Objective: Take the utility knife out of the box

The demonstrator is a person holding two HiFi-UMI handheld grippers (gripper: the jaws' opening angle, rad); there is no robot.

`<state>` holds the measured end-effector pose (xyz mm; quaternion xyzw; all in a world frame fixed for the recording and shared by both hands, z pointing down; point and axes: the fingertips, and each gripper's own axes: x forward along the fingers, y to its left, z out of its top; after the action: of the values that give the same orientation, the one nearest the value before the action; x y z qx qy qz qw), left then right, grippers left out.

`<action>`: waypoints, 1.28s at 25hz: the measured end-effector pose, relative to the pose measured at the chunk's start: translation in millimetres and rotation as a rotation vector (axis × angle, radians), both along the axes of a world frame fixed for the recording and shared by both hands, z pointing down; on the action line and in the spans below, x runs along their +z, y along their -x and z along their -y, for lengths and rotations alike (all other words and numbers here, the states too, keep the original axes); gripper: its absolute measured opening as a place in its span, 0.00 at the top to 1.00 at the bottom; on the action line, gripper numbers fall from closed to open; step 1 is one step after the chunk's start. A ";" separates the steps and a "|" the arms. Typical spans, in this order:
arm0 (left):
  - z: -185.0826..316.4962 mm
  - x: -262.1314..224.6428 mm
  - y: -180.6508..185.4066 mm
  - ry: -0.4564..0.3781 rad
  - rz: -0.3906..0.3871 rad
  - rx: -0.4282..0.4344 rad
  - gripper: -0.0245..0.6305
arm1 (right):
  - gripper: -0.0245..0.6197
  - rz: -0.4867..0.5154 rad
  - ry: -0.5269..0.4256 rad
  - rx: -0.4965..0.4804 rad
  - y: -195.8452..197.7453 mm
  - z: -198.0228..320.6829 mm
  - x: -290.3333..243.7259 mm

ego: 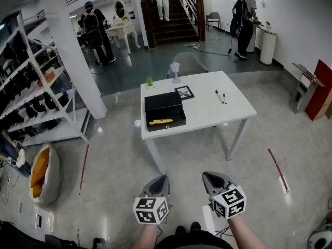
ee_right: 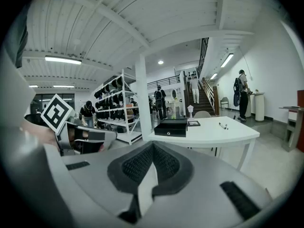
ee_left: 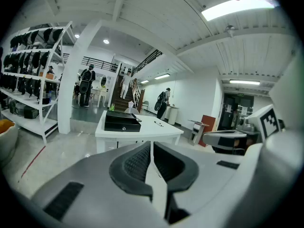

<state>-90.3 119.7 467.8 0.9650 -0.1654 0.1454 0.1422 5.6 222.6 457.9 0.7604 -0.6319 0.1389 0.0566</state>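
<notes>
Person stands on the floor, well short of the white worktop (ego: 207, 113). Left tongs (ego: 162, 179) and right tongs (ego: 207, 176) are held side by side low in the head view, apart from each other, both aimed toward the worktop and tipped slightly downward. In the left gripper view, the ribbed pads meet at the tips with nothing between them; in the right gripper view, the pads are likewise pressed together and empty. Black box (ego: 165, 110) sits on the worktop's left part, near the front edge. Utility knife (ego: 161, 122), yellow, lies crosswise at the box's near side; whether it rests inside or on top cannot be settled from these views. Behind the box: a small framed card (ego: 184, 92), a small green plant (ego: 150, 82). Two pens (ego: 220, 96) lie to the box's right, apart from it. Neither pair of tongs is near the box. Shelf rack (ego: 31, 87) stands at far left.
</notes>
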 end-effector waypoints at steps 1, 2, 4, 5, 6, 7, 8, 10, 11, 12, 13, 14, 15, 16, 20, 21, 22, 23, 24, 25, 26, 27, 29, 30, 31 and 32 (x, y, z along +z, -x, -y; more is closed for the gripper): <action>-0.6 -2.0 -2.4 -0.004 -0.002 0.000 0.93 | 0.96 0.003 -0.006 0.002 -2.1 0.1 -1.4; -1.4 -3.6 -4.5 -0.008 -0.003 0.001 0.93 | 0.96 0.006 -0.012 0.005 -4.0 -0.4 -2.8; -4.7 -4.4 -6.3 -0.011 0.000 0.000 0.93 | 0.96 0.013 -0.022 0.012 -6.2 -4.0 -4.5; -6.8 -3.7 -6.2 -0.010 0.003 -0.001 0.93 | 0.96 0.016 -0.025 0.015 -6.8 -6.9 -4.8; -8.6 -2.9 -6.2 -0.010 0.005 -0.001 0.93 | 0.96 0.018 -0.028 0.018 -7.6 -9.7 -4.7; -9.8 -2.3 -6.5 -0.009 0.006 -0.001 0.93 | 0.96 0.019 -0.031 0.020 -8.9 -11.6 -4.6; -10.4 -1.7 -7.2 -0.010 0.006 -0.002 0.93 | 0.96 0.021 -0.036 0.022 -10.8 -12.9 -4.5; -11.2 -0.8 -8.9 -0.013 0.006 -0.009 0.93 | 0.96 0.029 -0.051 0.024 -15.4 -13.9 -4.5; -11.8 -0.5 -10.0 -0.014 0.006 -0.013 0.93 | 0.96 0.034 -0.057 0.022 -17.5 -14.3 -4.8; -12.8 -0.5 -11.1 -0.016 0.005 -0.017 0.93 | 0.96 0.037 -0.061 0.018 -19.3 -14.9 -5.2; -13.9 -0.6 -12.1 -0.018 0.005 -0.021 0.93 | 0.96 0.037 -0.064 0.013 -21.0 -15.4 -5.6; -14.7 -0.8 -12.8 -0.021 0.005 -0.026 0.93 | 0.96 0.037 -0.066 0.008 -22.5 -15.6 -5.9; -15.2 -1.1 -13.2 -0.023 0.003 -0.030 0.93 | 0.96 0.036 -0.068 0.004 -23.9 -15.3 -6.2; -15.5 -1.7 -13.1 -0.025 0.002 -0.036 0.93 | 0.96 0.036 -0.071 0.000 -25.5 -14.7 -6.7; -16.0 -6.3 -10.4 -0.020 -0.009 -0.065 0.93 | 0.91 0.042 -0.079 -0.021 -31.8 -9.5 -9.4; -15.6 -7.1 -10.1 -0.022 -0.010 -0.072 0.93 | 0.88 0.041 -0.080 -0.027 -33.4 -7.8 -9.9; -14.7 -7.7 -10.0 -0.024 -0.010 -0.078 0.93 | 0.86 0.040 -0.081 -0.032 -35.0 -5.9 -10.3; -13.3 -7.8 -9.9 -0.026 -0.008 -0.083 0.93 | 0.85 0.041 -0.082 -0.037 -36.2 -3.8 -10.7; -11.5 -7.4 -9.9 -0.028 -0.005 -0.088 0.93 | 0.83 0.044 -0.084 -0.041 -37.4 -1.6 -10.9; -9.3 -6.6 -10.4 -0.030 0.000 -0.091 0.93 | 0.82 0.047 -0.086 -0.045 -38.8 0.9 -10.9; -6.8 -5.7 -11.4 -0.031 0.005 -0.094 0.93 | 0.81 0.050 -0.087 -0.048 -40.6 3.8 -10.5; -4.0 -4.7 -12.9 -0.032 0.011 -0.096 0.93 | 0.80 0.053 -0.086 -0.051 -42.8 7.2 -9.9; 2.7 -2.6 -16.1 -0.033 0.023 -0.098 0.93 | 0.78 0.059 -0.082 -0.053 -47.4 15.5 -8.3; 7.1 -1.6 -18.2 -0.033 0.027 -0.097 0.93 | 0.78 0.060 -0.080 -0.053 -49.9 20.5 -7.5; 12.3 -0.4 -20.7 -0.034 0.030 -0.097 0.93 | 0.77 0.060 -0.079 -0.054 -52.7 26.3 -6.8; 18.5 1.1 -23.6 -0.035 0.031 -0.097 0.93 | 0.76 0.059 -0.078 -0.056 -55.7 33.1 -6.0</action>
<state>-66.6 101.3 468.9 0.9559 -0.2165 0.1504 0.1296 61.3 189.6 451.9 0.7396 -0.6593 0.1348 0.0121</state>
